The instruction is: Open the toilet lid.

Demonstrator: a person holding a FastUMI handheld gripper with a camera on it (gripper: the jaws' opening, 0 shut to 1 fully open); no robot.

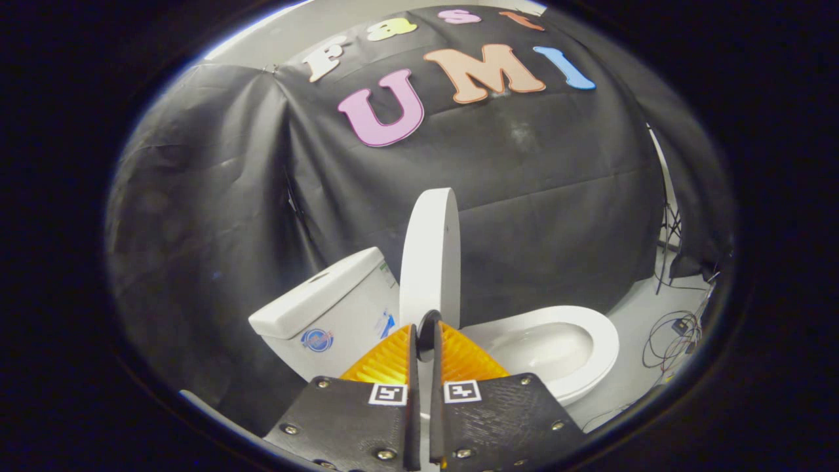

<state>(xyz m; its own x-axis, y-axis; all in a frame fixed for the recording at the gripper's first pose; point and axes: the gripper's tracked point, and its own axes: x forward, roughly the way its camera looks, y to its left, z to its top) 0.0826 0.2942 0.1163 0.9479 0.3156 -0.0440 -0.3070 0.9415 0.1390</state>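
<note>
Here, your gripper (425, 334) pinches the lower edge of the toilet lid (429, 252), fingers pressed on it; lid upright, between tank (328, 308) and open bowl (557, 344).

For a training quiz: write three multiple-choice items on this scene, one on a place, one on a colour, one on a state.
1. Where is the lid?
A. flat on the bowl
B. raised on edge, between the fingers
C. on the floor

2. What colour is the tank?
A. white
B. blue
C. green

3. What state is the gripper in?
A. wide open
B. shut on the lid
C. holding a cable

Answers: 1 B, the lid stands upright above the open bowl; 2 A, it matches the bowl; 3 B, both fingers press the lid's edge.
</note>
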